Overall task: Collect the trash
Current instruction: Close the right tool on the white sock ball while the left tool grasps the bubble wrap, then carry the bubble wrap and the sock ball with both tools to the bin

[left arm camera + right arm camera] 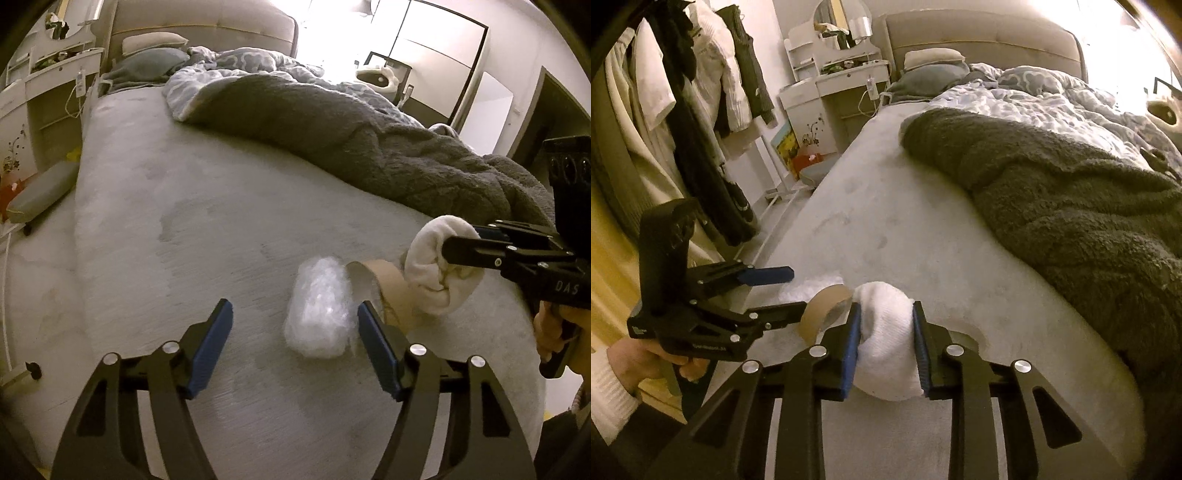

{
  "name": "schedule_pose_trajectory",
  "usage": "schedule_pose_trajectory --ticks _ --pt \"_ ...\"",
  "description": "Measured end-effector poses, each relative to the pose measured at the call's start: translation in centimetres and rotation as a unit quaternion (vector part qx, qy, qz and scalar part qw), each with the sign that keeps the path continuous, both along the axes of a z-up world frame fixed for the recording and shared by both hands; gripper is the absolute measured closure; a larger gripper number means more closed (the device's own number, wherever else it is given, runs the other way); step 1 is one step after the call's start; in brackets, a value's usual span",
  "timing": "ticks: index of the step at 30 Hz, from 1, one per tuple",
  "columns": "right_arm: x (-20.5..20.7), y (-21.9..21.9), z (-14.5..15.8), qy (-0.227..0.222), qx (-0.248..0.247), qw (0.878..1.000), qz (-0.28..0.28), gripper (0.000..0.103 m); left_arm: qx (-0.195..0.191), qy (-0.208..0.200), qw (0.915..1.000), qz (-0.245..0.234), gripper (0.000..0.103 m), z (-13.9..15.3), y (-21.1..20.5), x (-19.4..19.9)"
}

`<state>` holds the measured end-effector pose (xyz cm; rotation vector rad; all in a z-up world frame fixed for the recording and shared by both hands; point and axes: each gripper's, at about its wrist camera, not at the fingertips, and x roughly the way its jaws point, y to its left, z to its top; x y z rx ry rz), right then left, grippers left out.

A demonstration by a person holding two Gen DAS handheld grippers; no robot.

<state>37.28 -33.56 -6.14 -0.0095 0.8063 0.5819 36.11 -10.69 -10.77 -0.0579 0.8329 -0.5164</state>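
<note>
We are working at the foot end of a bed (155,206), where three bits of rubbish lie close together on the pale sheet. Our right gripper (884,343) has its fingers (850,354) pinching a balled-up white cloth wad (886,332), squeezed between the blue pads; in the left wrist view the same wad (432,266) hangs off the tips just above the mattress, so we judge it is lifted or very nearly so.

Our left gripper (295,314) has its fingers (212,343) spread wide and holds nothing. The crumpled clear plastic wrap (319,314) lies on the sheet between them, nearer the right-hand finger, and untouched as far as we can see. Just beside the plastic, on its far right side, a brown cardboard tape roll (384,284) rests tilted on its edge, touching or almost touching the cloth wad; from the right wrist view the roll (822,308) sits right at the tip of the left gripper's lower finger.

As for progress, we reckon one item of three is in hand, one is lined up for a grasp, and the roll is left. No bin or bag shows in either view, so we cannot tell where the trash is to go, nor whether anything has been dropped there. The grey blanket (369,147) bunched across the far half of the bed could hide more.
</note>
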Motion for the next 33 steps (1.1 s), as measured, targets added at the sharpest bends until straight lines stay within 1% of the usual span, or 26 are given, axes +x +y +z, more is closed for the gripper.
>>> schedule_pose_trajectory --ticks 2,3,5,7,8,9,10,13,16,20,22,24,26,29,31,33 --pt "-0.1 -0.3 0.1 0.000 0.004 1.000 -0.003 0.076 -0.001 -0.002 1.0000 -0.001 0.029 0.0 -0.5 0.1" --pt "-0.1 -0.5 0.2 -0.001 0.005 1.000 -0.004 0.076 0.000 -0.001 1.0000 -0.001 0.032 -0.1 -0.8 0.1" --pt "-0.1 -0.8 0.3 -0.001 0.008 1.000 -0.007 0.076 0.009 0.003 1.0000 -0.001 0.040 -0.4 -1.4 0.3" --pt "-0.1 -1.0 0.3 0.001 0.010 1.000 -0.011 0.076 0.022 0.005 0.9997 0.000 0.052 -0.8 -1.8 0.3" --pt "-0.1 -1.1 0.3 0.002 0.010 1.000 -0.012 0.076 0.028 0.005 0.9996 0.002 0.054 -0.9 -1.9 0.3" --pt "-0.1 -1.0 0.3 0.002 0.009 1.000 -0.013 0.076 0.032 0.006 0.9994 0.007 0.060 -1.0 -1.9 0.3" --pt "-0.1 -0.9 0.4 0.003 0.008 1.000 -0.013 0.076 0.030 0.007 0.9995 0.010 0.062 -1.0 -1.8 0.3" --pt "-0.1 -0.7 0.8 0.004 0.009 1.000 -0.018 0.076 0.021 0.018 0.9994 0.022 0.064 -0.7 -1.2 0.2" --pt "-0.3 -0.5 1.7 -0.002 0.013 1.000 -0.019 0.076 0.033 0.026 0.9983 0.040 0.064 -0.3 -0.8 -0.1" --pt "-0.8 0.2 2.9 -0.012 0.014 1.000 -0.018 0.076 0.025 0.037 0.9977 0.050 0.064 0.5 -0.3 -1.1" --pt "-0.9 0.5 3.4 -0.014 0.020 1.000 -0.019 0.076 0.036 0.032 0.9973 0.055 0.064 1.0 -0.4 -2.0" --pt "-0.9 1.3 3.8 -0.009 0.024 1.000 -0.013 0.076 0.031 0.033 0.9971 0.061 0.064 1.5 -0.1 -2.8" --pt "-1.0 2.3 4.0 -0.009 0.021 1.000 -0.005 0.076 0.041 0.027 0.9961 0.073 0.064 2.2 0.1 -3.6" --pt "-1.3 3.5 4.3 -0.009 0.014 1.000 0.007 0.076 0.041 0.027 0.9951 0.086 0.064 3.0 0.8 -4.6" --pt "-1.5 4.5 4.9 -0.011 0.016 1.000 0.016 0.076 0.035 0.030 0.9946 0.093 0.064 3.6 1.5 -5.2" --pt "-1.9 5.5 5.1 -0.013 0.016 0.999 0.026 0.076 0.037 0.031 0.9936 0.102 0.064 3.9 2.2 -5.8"
